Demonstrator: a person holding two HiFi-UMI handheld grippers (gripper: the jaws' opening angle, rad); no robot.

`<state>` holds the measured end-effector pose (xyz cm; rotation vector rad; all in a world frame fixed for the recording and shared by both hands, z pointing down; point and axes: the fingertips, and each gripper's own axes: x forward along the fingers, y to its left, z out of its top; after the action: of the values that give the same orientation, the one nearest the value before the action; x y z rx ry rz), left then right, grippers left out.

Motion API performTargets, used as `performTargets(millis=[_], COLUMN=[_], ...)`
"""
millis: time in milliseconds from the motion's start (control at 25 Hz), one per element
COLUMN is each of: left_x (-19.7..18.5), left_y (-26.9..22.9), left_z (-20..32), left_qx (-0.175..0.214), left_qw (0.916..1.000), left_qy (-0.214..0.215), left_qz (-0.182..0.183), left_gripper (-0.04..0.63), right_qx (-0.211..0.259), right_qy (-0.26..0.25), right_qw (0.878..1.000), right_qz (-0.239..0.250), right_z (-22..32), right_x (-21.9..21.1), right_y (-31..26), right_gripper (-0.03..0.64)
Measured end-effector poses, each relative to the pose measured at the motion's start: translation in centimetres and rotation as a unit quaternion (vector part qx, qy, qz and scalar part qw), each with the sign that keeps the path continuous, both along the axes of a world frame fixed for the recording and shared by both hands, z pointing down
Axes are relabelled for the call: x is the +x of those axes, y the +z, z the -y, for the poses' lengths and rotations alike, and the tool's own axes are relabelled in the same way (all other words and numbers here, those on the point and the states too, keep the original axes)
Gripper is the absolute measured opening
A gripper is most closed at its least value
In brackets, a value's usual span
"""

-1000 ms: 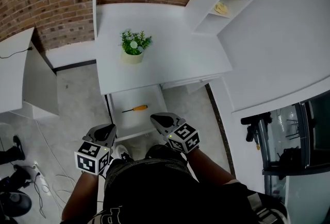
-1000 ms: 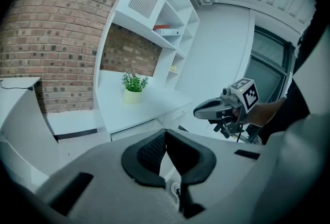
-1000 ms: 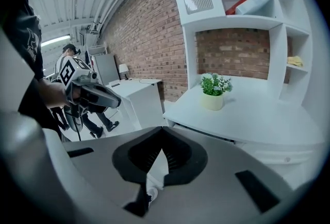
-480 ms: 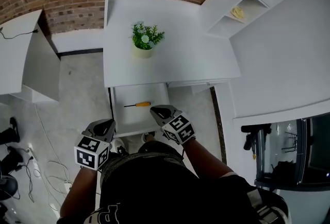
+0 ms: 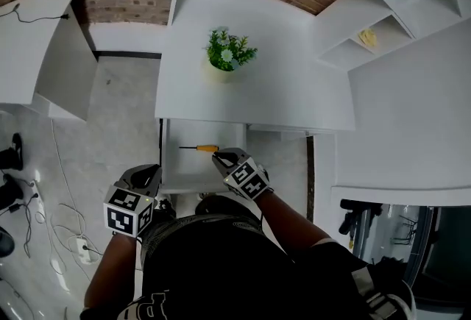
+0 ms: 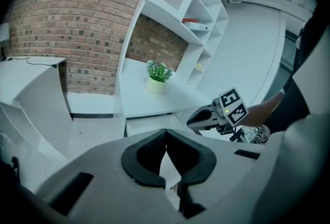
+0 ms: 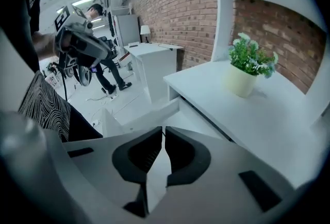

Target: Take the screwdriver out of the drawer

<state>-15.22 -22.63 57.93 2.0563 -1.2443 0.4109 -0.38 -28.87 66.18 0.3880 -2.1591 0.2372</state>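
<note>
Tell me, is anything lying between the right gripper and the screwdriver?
Nothing; the head view shows only bare drawer floor between the right gripper and the screwdriver.

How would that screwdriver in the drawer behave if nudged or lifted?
The screwdriver looks thin and rigid, so probably stiff and light. Lying flat on the smooth white floor of the drawer, it may roll if pushed. Its narrow shaft could slip; the orange handle seems easier to grip.

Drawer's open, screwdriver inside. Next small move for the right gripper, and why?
Probably open the right gripper and lower it onto the screwdriver: its jaws look shut and empty, and its tip sits just beside the orange handle in the open drawer.
</note>
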Motion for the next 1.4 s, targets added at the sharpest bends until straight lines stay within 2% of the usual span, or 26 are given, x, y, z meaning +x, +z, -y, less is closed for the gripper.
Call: performTargets(millis=[360,720,1080,1400], left_x=[-0.4,-0.5,-0.6,-1.1], left_y=[2.5,4.4,5.4,6.0], left_z=[0.4,0.6,-0.3,-1.0], left_qx=[-0.037,-0.063,-0.081,-0.091], left_qw=[0.9988,0.9965,0.9932,0.9905], left_qy=[-0.032,-0.055,-0.083,-0.103], left_qz=[0.001,0.006,0.004,0.005], left_gripper=[0.018,0.018,0.018,0.018], right_qx=[-0.022,-0.032,-0.01,-0.014], right_qy=[-0.057,-0.084,-0.194,-0.239], right_qw=[0.997,0.992,0.968,0.95], right_qz=[-0.046,-0.084,-0.158,-0.199], right_z=[1.5,3.4,2.9,2.9], right_x=[-0.9,-0.5,-0.4,0.0], right_y=[7.0,13.0,18.1,21.3], right_gripper=[0.011,0.04,0.052,0.072])
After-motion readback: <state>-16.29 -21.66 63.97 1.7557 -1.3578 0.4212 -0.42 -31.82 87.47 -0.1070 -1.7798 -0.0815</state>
